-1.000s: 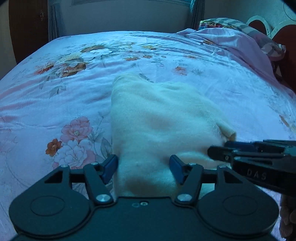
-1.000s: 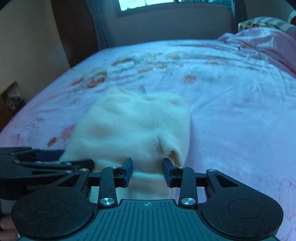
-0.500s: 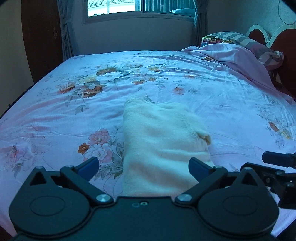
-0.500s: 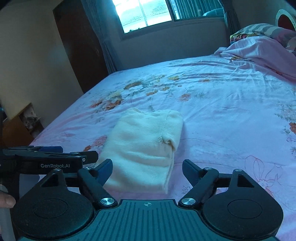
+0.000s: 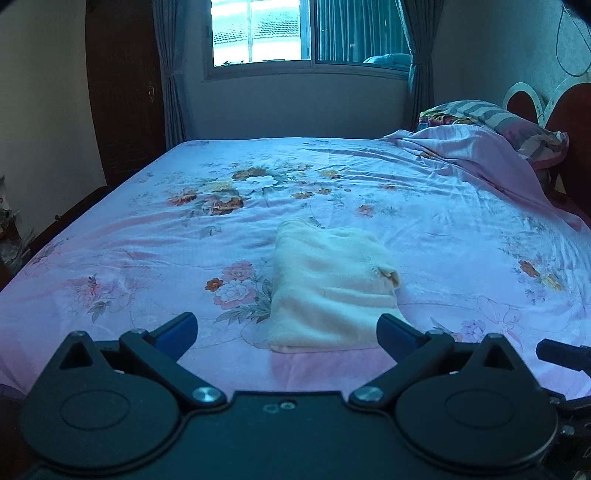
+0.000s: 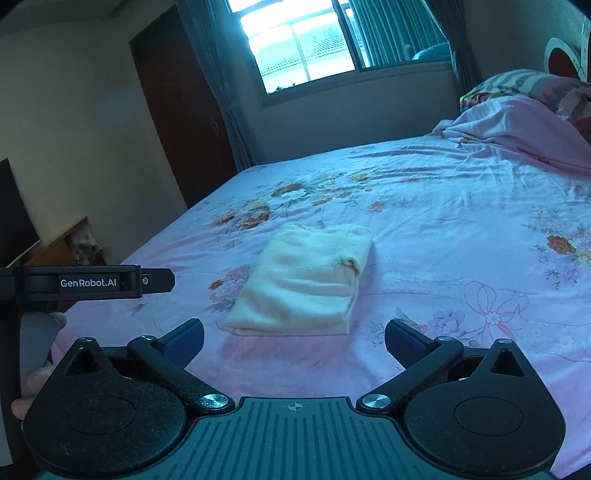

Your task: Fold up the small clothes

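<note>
A cream garment (image 5: 332, 284) lies folded into a compact rectangle on the pink floral bedsheet (image 5: 147, 258); it also shows in the right wrist view (image 6: 306, 284). My left gripper (image 5: 288, 332) is open and empty, pulled back just short of the garment's near edge. My right gripper (image 6: 293, 338) is open and empty, also back from the near edge. The left gripper shows from the side in the right wrist view (image 6: 159, 280), apart from the garment.
A crumpled pink blanket (image 5: 480, 155) and striped pillows (image 5: 491, 114) lie at the bed's far right by the headboard. A dark wardrobe (image 5: 122, 92) stands left of the bed, a window (image 5: 295, 33) behind it.
Both grippers have let go of the garment, opened wide and drawn back and up from it. The folded garment stays flat on the bed.
</note>
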Demonstrator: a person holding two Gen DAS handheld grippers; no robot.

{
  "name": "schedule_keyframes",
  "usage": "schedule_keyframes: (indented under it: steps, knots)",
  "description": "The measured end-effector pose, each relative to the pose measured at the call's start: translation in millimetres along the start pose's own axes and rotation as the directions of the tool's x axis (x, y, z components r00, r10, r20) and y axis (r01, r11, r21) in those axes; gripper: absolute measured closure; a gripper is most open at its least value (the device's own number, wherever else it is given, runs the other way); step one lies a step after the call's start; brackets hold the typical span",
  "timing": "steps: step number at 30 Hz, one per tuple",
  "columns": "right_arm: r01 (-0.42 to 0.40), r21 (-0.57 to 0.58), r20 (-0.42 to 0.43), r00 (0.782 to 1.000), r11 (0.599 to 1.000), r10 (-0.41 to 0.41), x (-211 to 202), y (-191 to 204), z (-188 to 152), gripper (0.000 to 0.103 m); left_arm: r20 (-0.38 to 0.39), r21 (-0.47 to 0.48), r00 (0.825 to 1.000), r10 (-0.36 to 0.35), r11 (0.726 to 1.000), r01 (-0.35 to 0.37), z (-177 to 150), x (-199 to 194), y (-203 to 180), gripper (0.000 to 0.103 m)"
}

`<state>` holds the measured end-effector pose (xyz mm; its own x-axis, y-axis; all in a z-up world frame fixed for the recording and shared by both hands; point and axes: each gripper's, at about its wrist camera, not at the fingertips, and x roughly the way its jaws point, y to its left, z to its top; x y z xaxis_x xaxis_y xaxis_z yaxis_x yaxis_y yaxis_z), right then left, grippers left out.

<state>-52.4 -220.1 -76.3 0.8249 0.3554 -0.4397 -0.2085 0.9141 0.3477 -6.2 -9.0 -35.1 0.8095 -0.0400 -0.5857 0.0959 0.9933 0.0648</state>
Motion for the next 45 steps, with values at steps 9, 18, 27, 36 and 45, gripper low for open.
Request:
schedule_keyframes:
  steps: [9,18,27,36,45]
  knots:
    - [0.15,0.002,0.059,0.987,0.989,-0.15,-12,-6,8,0.0,0.031,0.002,0.999,0.033,0.999,-0.033,-9,-30,-24,0.001]
    - [0.233,-0.018,0.127,0.965,0.972,-0.229,-27,-13,15,0.0,0.018,-0.02,1.0,0.019,1.0,-0.018,-8,-32,-35,0.001]
    - [0.181,-0.038,0.157,0.972,0.983,-0.173,-34,-26,16,0.0,-0.006,-0.016,0.997,0.073,0.997,-0.073,-4,-21,-46,0.002]
    - [0.196,-0.038,0.17,0.968,0.98,-0.187,-33,-53,16,0.0,-0.015,-0.03,0.994,0.111,0.993,-0.111,10,-7,-60,0.001]
    - [0.216,-0.061,0.248,0.949,0.974,-0.195,-48,-78,20,0.0,-0.034,-0.003,0.994,0.1,0.995,-0.1,15,-1,-79,0.001]
